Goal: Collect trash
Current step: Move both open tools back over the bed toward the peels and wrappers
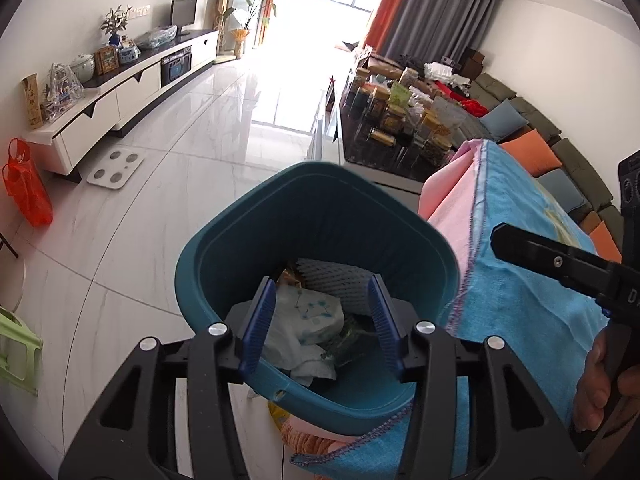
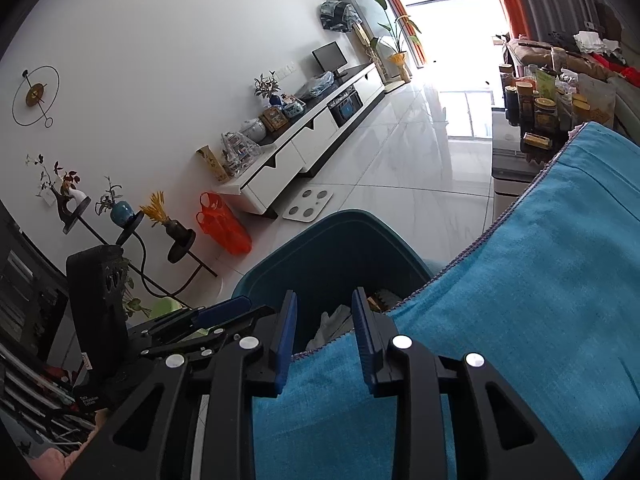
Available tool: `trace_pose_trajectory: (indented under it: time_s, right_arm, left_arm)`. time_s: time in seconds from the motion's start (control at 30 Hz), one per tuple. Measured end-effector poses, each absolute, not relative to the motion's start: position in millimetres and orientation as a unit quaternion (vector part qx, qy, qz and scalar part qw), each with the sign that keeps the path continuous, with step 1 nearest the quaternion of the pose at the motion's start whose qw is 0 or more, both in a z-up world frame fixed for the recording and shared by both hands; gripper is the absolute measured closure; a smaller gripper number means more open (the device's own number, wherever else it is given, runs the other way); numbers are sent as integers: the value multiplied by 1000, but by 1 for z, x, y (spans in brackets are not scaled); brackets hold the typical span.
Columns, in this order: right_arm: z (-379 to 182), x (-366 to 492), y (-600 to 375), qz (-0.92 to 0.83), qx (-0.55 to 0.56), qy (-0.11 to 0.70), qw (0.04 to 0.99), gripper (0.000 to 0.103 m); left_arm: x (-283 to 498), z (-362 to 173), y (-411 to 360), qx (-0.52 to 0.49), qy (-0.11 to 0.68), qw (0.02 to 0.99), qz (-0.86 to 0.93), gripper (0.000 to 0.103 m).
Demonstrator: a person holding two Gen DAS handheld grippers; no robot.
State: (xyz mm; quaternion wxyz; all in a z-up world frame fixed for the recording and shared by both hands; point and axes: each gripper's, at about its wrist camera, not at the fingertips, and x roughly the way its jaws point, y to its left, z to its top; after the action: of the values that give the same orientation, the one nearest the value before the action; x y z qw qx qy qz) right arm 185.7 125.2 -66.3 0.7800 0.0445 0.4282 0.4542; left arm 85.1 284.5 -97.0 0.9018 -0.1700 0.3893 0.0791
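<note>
- The left gripper (image 1: pixel 322 320) hangs directly over the teal trash bin (image 1: pixel 240 248), its blue pads spread apart with nothing between them; it is released.
- Straight ahead of and below those open pads lies the collected trash: a crumpled white wrapper with blue print (image 1: pixel 308 320) in the gap between them, and a white foam net sleeve (image 1: pixel 336 284) just beyond, toward the bin's far wall.
- The right gripper (image 2: pixel 324 332) hovers above the blue cloth (image 2: pixel 540 280) that covers the surface beside the bin, its jaws likewise parted and empty; the bin mouth opens just ahead of its tips, past the cloth's stitched edge.
- From the left wrist view, the right gripper's dark finger reaches in from the right, over the cloth and short of the bin rim.
- No loose trash shows on the visible cloth or on the white tiled floor (image 1: pixel 160 184) near either tool, so the collecting looks largely done, or the next piece lies out of view.
- Judged by position, the left gripper is nearer the bin's contents; the right one is nearer the cloth-covered surface.
</note>
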Motion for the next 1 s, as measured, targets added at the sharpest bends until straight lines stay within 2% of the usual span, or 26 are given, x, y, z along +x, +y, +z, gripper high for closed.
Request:
trace_pose_trajectory:
  time_s: [0.17,0.33,0.67,1.0]
  right_arm:
    - [-52,177,102,459,48,407,788,75]
    - [-34,154,59,459,36,371,807,68]
    - [-17,120,-79,377,65,329,863,64]
    - [-35,94,-215,246,115,330,904,64]
  left_arm:
    - [69,-76,262,-144,354,922,60,48]
    - [54,-58,224,-114,328,938,8,42]
    - [61,-47,109,-62,328,930,-151,41]
    - [61,-60,-8,-11,354,898,-261,41]
